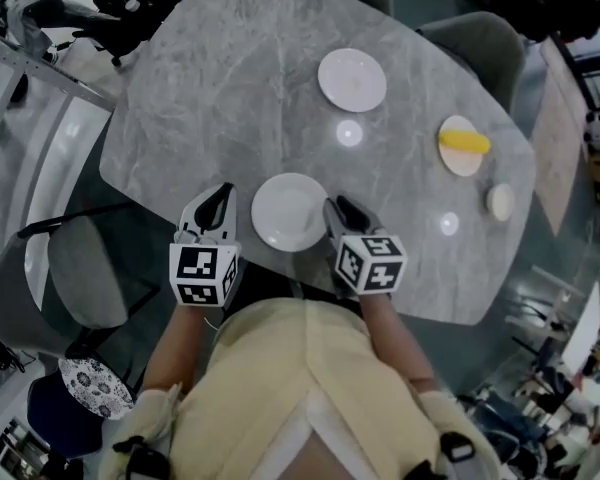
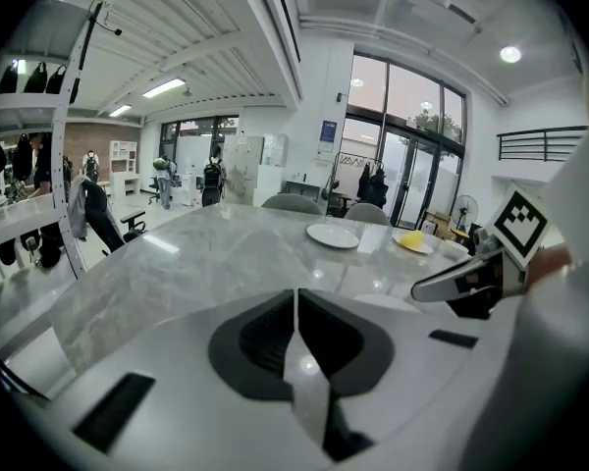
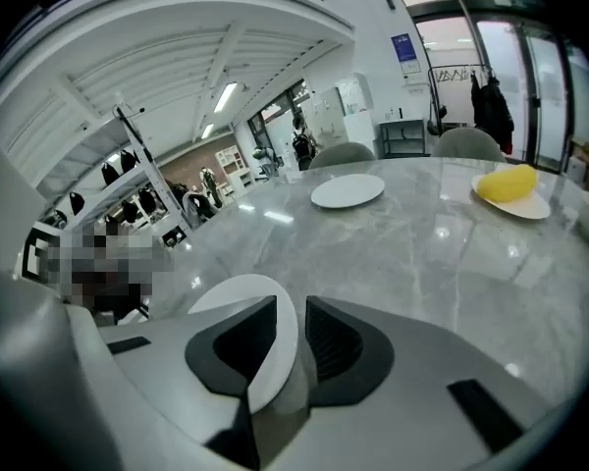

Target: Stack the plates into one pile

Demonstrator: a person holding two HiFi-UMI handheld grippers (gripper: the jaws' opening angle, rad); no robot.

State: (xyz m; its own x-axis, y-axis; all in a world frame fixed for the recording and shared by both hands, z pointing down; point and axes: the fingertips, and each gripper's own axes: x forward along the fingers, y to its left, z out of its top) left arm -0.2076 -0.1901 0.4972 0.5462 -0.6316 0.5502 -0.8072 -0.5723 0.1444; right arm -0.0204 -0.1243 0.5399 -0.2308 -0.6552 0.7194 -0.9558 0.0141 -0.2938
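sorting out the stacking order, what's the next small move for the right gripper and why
Probably ease the right gripper back off the near plate: its jaws stand apart around the rim without pinching it, and the plate lies flat on the table. The far white plate lies apart, unstacked.

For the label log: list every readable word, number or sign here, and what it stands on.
No readable text anywhere.
Blue wall sign: too small to read.
Left marker cube, right marker cube: black-and-white square patterns only, no letters.
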